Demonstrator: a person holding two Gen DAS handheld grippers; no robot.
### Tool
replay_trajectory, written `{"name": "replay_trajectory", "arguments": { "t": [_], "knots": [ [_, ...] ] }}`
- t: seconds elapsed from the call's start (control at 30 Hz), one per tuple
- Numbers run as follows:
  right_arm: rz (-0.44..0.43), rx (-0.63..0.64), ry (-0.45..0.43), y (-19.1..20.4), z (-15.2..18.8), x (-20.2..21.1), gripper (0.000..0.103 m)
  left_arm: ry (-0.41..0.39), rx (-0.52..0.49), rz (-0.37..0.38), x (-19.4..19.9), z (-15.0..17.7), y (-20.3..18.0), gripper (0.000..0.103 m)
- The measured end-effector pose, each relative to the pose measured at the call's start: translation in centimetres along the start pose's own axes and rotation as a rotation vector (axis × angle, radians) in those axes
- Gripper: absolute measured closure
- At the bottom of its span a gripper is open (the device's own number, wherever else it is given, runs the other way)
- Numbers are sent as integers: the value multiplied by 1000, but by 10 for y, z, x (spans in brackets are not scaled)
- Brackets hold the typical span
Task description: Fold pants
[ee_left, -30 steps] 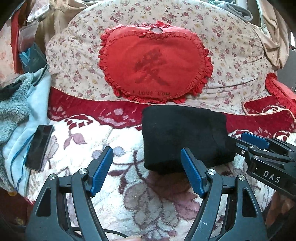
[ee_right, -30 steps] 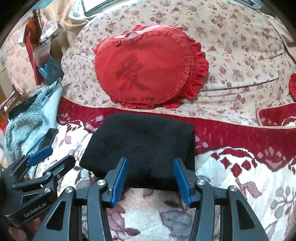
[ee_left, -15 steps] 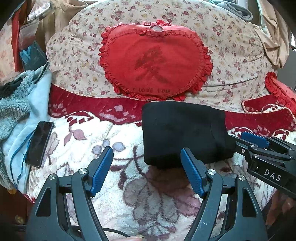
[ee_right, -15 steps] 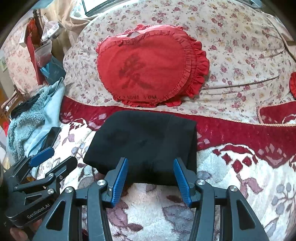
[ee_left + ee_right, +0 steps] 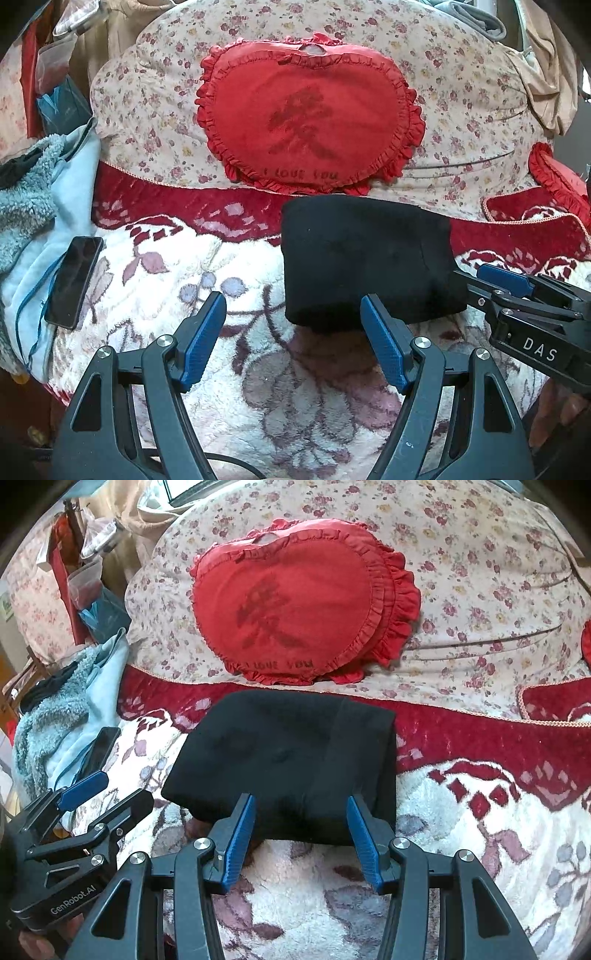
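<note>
- Pants (image 5: pixel 288 764): black, already a compact squarish bundle, centre of the right wrist view and centre-right of the left wrist view (image 5: pixel 365 262). They lie on the fleecy flowered blanket (image 5: pixel 461 812), far edge over its red border, just below the red heart cushion (image 5: pixel 295 602).
- Left gripper (image 5: pixel 293 339): jaws wide apart, nothing between them. It sits low in its own frame, with the right pad just in front of the bundle's near edge; contact cannot be told. In the right wrist view it shows at lower left (image 5: pixel 98 797).
- Right gripper (image 5: pixel 301 830): jaws apart, empty, straddling the middle of the bundle's near edge. Touching or only hovering: cannot tell.
- Judgement: the folding looks close to done; what remains is likely a last tidy or a release.
- Risk 1: closing either gripper on the near edge may catch only the top layer. Lifting would then peel the fold open.
- Risk 2: the blanket is thick and soft. A low pinch could take up pile with the cloth and drag the bundle askew.
- Risk 3: the near left corner in the right wrist view looks slightly raised, with shadow beneath. A sideways nudge there could let the layers slide apart.
- Risk 4: the two grippers are close together at the bundle's corner, so a careless inward move may knock one against the other.
- Risk 5: a phone (image 5: pixel 74 282) lies at the left of the frame on pale blue cloth, well apart from the bundle; only a wide leftward sweep would threaten it.
</note>
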State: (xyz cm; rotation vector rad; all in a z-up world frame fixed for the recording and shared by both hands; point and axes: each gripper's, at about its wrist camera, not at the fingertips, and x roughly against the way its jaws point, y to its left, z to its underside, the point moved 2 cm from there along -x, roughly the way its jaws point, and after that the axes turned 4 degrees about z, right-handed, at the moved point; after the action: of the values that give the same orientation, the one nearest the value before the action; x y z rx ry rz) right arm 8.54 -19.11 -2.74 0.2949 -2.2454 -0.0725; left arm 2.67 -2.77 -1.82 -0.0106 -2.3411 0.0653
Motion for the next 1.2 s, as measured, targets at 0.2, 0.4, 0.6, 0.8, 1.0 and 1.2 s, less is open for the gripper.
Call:
{"name": "replay_trajectory", "arguments": {
  "t": [0.2, 0.4, 0.6, 0.8, 1.0, 1.2],
  "knots": [
    [-3, -1, 10, -1, 2, -4, 53, 8, 2, 3, -3, 2, 1, 27],
    [-4, 0, 15, -1, 2, -5, 53, 16, 4, 8, -4, 4, 2, 27],
    [-3, 0, 20, -1, 4, -6, 53, 21, 6, 9, -4, 4, 2, 27],
    [-4, 1, 23, -2, 6, -7, 53, 19, 3, 6, -4, 5, 3, 27],
    [-3, 1, 23, -2, 6, -7, 53, 19, 2, 5, -4, 5, 4, 27],
    [-5, 0, 23, -3, 6, -7, 53, 12, 6, 9, -2, 6, 4, 27]
  ]
}}
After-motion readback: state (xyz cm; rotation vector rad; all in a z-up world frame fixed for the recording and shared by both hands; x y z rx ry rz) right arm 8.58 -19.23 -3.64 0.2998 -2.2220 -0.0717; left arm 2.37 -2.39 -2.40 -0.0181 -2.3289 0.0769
